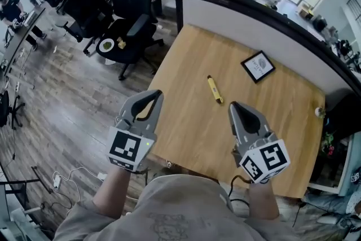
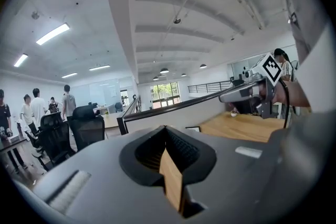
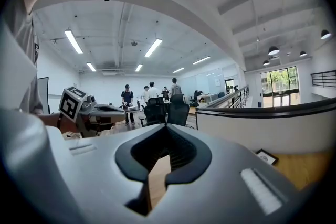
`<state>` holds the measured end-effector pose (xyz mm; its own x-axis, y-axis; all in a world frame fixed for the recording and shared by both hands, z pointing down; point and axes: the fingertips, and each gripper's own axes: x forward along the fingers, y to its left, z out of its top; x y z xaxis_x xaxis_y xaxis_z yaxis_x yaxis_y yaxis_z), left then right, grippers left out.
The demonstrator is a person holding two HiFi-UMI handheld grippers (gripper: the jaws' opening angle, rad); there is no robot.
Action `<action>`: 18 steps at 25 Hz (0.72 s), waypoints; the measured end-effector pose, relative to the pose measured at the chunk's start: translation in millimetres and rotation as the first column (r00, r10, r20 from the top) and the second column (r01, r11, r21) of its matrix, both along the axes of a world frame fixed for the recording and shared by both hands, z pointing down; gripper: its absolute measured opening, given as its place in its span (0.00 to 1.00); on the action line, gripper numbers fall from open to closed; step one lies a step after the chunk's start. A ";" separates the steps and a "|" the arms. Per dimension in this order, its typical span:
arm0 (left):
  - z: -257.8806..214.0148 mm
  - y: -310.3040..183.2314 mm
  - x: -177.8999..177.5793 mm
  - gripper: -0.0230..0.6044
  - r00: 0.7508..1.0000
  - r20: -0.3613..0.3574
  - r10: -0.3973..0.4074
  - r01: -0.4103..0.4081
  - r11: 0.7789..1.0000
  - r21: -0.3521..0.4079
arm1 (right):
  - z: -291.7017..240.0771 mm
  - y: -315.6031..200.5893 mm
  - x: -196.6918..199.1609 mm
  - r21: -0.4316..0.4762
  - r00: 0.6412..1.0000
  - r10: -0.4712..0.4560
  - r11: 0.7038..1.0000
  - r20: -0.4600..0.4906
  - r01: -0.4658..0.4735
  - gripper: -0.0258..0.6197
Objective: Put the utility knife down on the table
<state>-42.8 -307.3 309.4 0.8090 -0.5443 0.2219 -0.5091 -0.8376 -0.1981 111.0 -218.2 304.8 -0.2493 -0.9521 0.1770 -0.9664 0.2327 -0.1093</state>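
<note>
Head view shows the utility knife lying flat on the table, ahead of both tongs and between them, touching neither. The left tongs and the right tongs are each closed together with nothing inside, and their own views confirm this. We judge the putting down as done. To finish well, we should hold both tongs clear of the knife and not brush it.
</note>
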 end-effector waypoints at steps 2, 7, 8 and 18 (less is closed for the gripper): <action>-2.1 8.6 -3.6 0.04 1.000 -0.007 -0.001 0.001 1.000 -0.005 | 1.2 10.4 -8.6 -0.014 1.000 -0.018 1.000 0.007 0.018 0.06; -3.6 30.5 -4.9 0.04 0.999 0.017 0.027 -0.027 1.000 -0.001 | 6.9 28.3 -22.9 -0.048 0.999 -0.037 0.998 0.022 0.038 0.06; -2.5 33.7 -3.7 0.04 0.999 0.027 0.034 -0.035 0.999 0.007 | 8.0 30.0 -24.7 -0.052 0.999 -0.039 0.998 0.023 0.040 0.06; -3.0 37.7 -0.4 0.03 0.998 0.032 0.053 -0.053 0.998 0.025 | 7.3 32.2 -33.0 -0.048 0.999 -0.045 0.998 0.003 0.045 0.06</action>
